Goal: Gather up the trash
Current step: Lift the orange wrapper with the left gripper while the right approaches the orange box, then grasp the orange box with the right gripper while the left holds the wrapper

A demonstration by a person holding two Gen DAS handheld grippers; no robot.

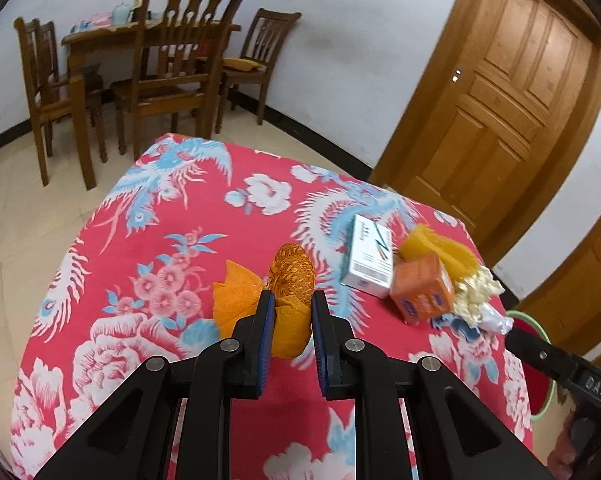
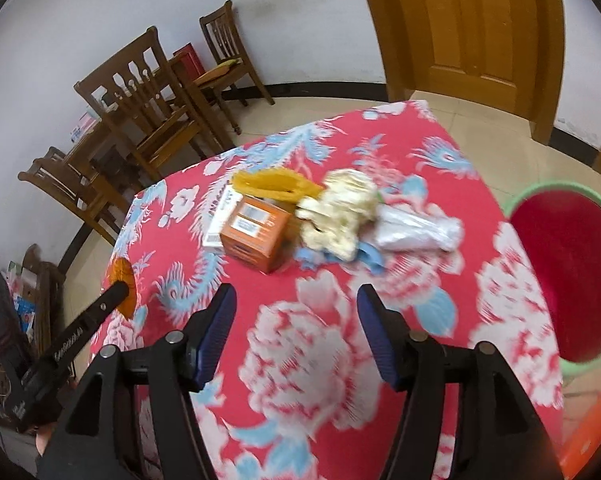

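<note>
My left gripper (image 1: 292,304) is shut on an orange mesh net bag (image 1: 290,280), held just above the red flowered tablecloth (image 1: 188,216); it also shows in the right wrist view (image 2: 122,280). A pile of trash lies at the table's right side: a white box (image 1: 367,258), an orange carton (image 1: 420,292), a yellow mesh piece (image 1: 440,250), a cream foam net (image 1: 476,294) and a clear plastic wrapper (image 1: 494,318). My right gripper (image 2: 296,300) is open and empty, short of the orange carton (image 2: 256,228), foam net (image 2: 340,212) and wrapper (image 2: 420,232).
A red basin with a green rim (image 2: 568,276) stands on the floor beside the table's right edge. Wooden chairs (image 1: 180,64) and a dining table (image 1: 100,40) stand at the far wall. A wooden door (image 1: 512,92) is at the right.
</note>
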